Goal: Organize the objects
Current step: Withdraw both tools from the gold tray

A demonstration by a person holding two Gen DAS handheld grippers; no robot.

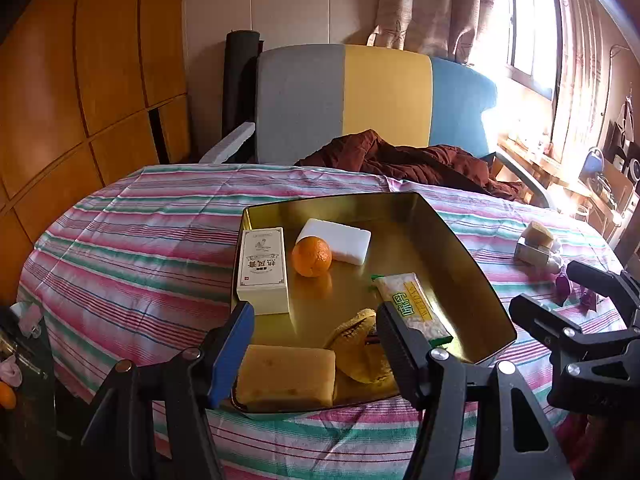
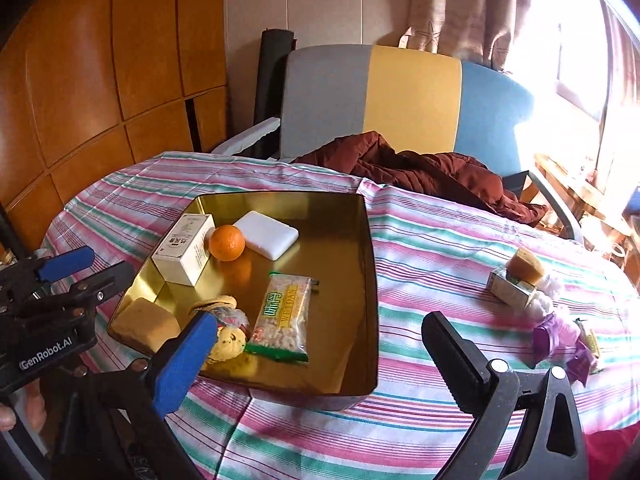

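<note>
A gold tin tray point(image 1: 420, 240) point(image 2: 340, 248) sits on the striped tablecloth. In it lie a white carton point(image 1: 262, 272) point(image 2: 184, 250), an orange point(image 1: 311, 256) point(image 2: 227, 242), a white block point(image 1: 340, 240) point(image 2: 268, 234), a green-edged snack packet point(image 1: 414, 304) point(image 2: 282, 320), a yellow sponge point(image 1: 286, 376) point(image 2: 146, 322) and cookies point(image 1: 360, 344) point(image 2: 230, 342). My left gripper point(image 1: 314, 310) point(image 2: 109, 261) hangs over the tray's near edge, jaws apart and empty. My right gripper point(image 2: 320, 320) point(image 1: 560, 292) stands wide open above the tray's near right corner, holding nothing.
On the cloth to the right lie a small carton with a yellow chunk on it point(image 2: 516, 280) point(image 1: 534, 246) and purple-wrapped bits point(image 2: 560, 336). A brown garment point(image 2: 420, 168) lies at the table's far edge, before a grey, yellow and blue chair point(image 2: 400, 92).
</note>
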